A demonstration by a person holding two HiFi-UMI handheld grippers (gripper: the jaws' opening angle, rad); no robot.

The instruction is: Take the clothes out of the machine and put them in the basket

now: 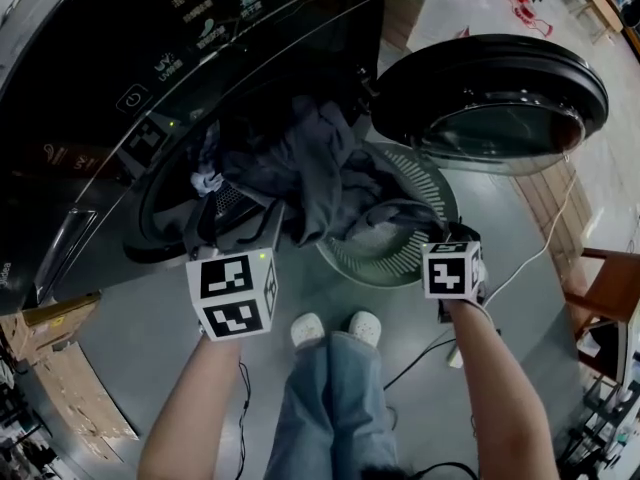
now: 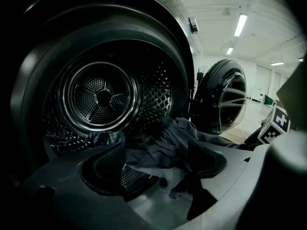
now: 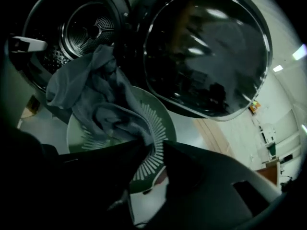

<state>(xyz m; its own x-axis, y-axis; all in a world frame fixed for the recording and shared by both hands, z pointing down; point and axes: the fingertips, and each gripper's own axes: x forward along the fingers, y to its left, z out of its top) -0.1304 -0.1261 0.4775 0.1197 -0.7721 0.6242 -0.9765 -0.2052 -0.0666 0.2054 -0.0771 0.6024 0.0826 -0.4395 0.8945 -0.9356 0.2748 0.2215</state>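
1. Seen from the head view, looking steeply down: the person's jeans (image 1: 325, 398) and white shoes (image 1: 308, 330) stand on a smooth grey floor (image 1: 140, 358). A white cable (image 1: 540, 253) trails across the floor at the right.
2. The left gripper (image 1: 238, 220) reaches into the mouth of the machine (image 1: 100, 118). Its own view shows the jaws spread wide apart, with a fold of the clothes (image 2: 163, 143) lying loosely between them and not clamped.
3. The right gripper (image 1: 440, 230) sits over the near rim of the basket (image 1: 420, 173). In its own view the right gripper (image 3: 151, 147) has its jaws nearly together, pinching a tip of grey cloth.
4. The clothes (image 1: 310, 168) are a dark grey-blue heap. They spill out of the drum opening, hang over its lip and drape down into the basket.
5. The basket (image 3: 156, 128) is round and pale green with white slats. It stands on the floor directly beneath the machine's opening, touching the hanging cloth (image 3: 96, 90).
6. The door (image 1: 490, 98) is round, dark and glassy. It is swung fully open to the right, above the basket.
7. Inside, the perforated steel drum (image 2: 100, 95) looks bare at its back wall.
8. Farther off are flattened cardboard (image 1: 50, 368) at the left, a wooden chair (image 1: 610, 288) at the right, and long ceiling lights (image 2: 241, 24) over a bright white room.
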